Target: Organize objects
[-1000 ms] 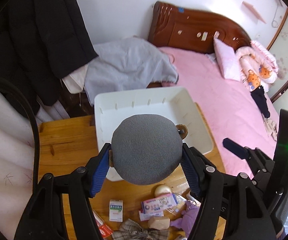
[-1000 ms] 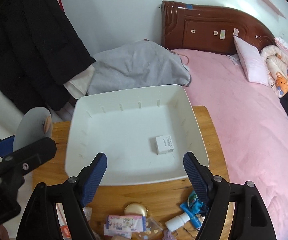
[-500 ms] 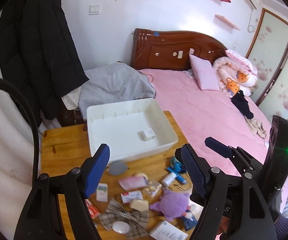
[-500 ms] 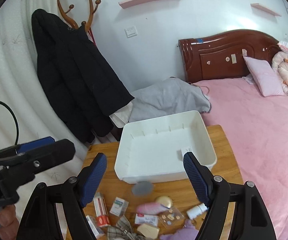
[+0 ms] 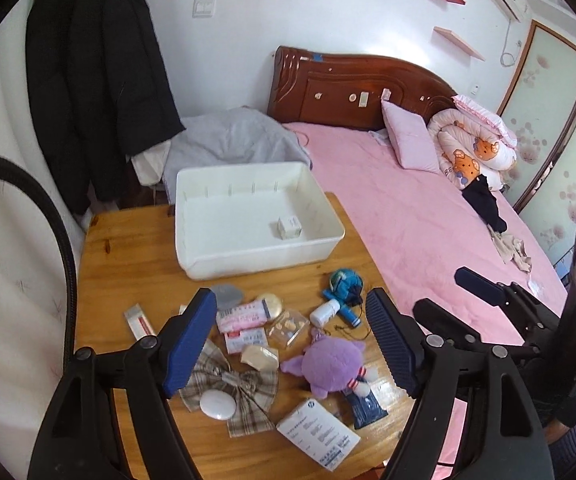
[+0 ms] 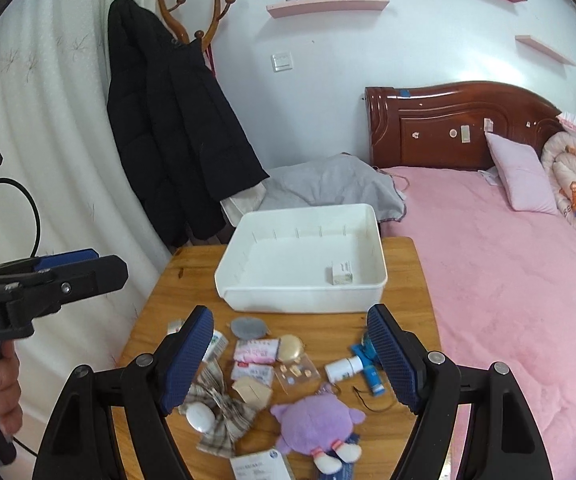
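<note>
Currently: both claws, left claw point(image 5: 290, 342) and right claw point(image 6: 288, 360), spread, empty; grey pad point(image 5: 227, 295) outside bin point(image 5: 192, 260); next, regrasp.

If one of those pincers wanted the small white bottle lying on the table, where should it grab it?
Probably across the middle of the white bottle, coming down from above. It lies on its side with a round body, so the pads would close on its two long sides. The blue tube sits close at its cap end, so staying toward the middle looks safer.
</note>
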